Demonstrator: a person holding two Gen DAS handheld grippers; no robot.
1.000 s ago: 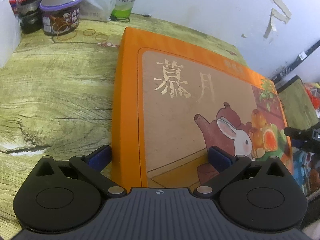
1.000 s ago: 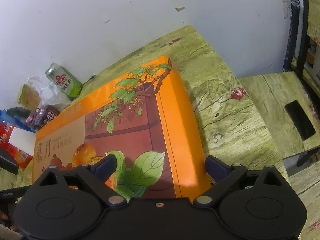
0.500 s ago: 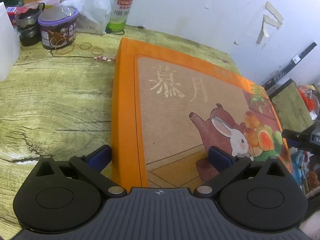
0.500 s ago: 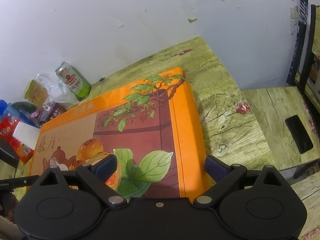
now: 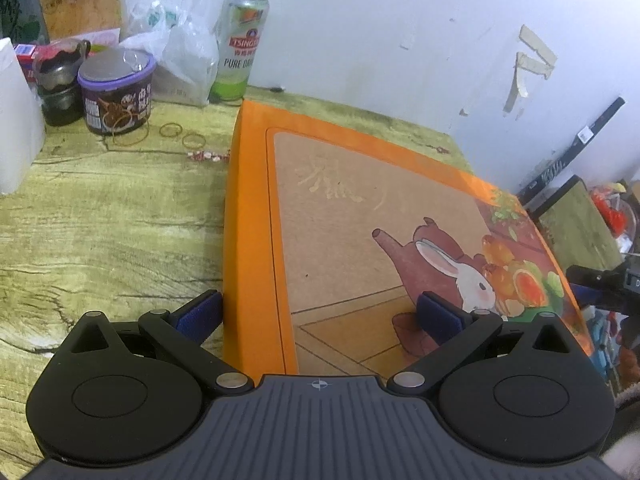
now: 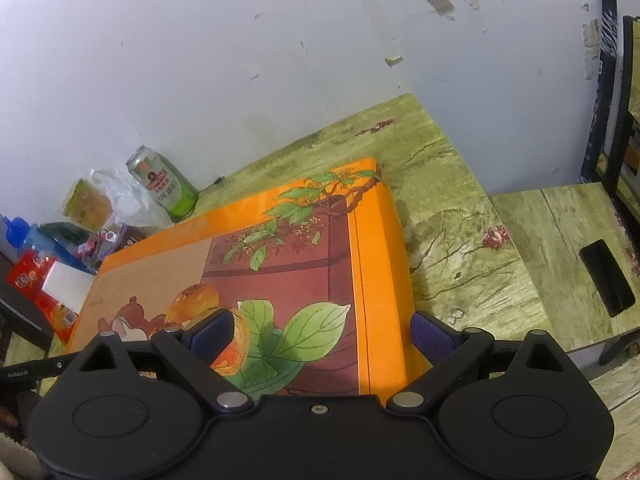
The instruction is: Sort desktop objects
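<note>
Both grippers stay spread wide, straddling opposite near corners of the orange box: left gripper with one finger against the box's side, right gripper likewise. The orange box has risen and tilted since a second ago. Behind it on the table a purple tub and green can now show fully

Each wrist camera looks forward and down from close behind its claw: left over the orange box's left end, right over its right end. Both share box, can and wall.
</note>
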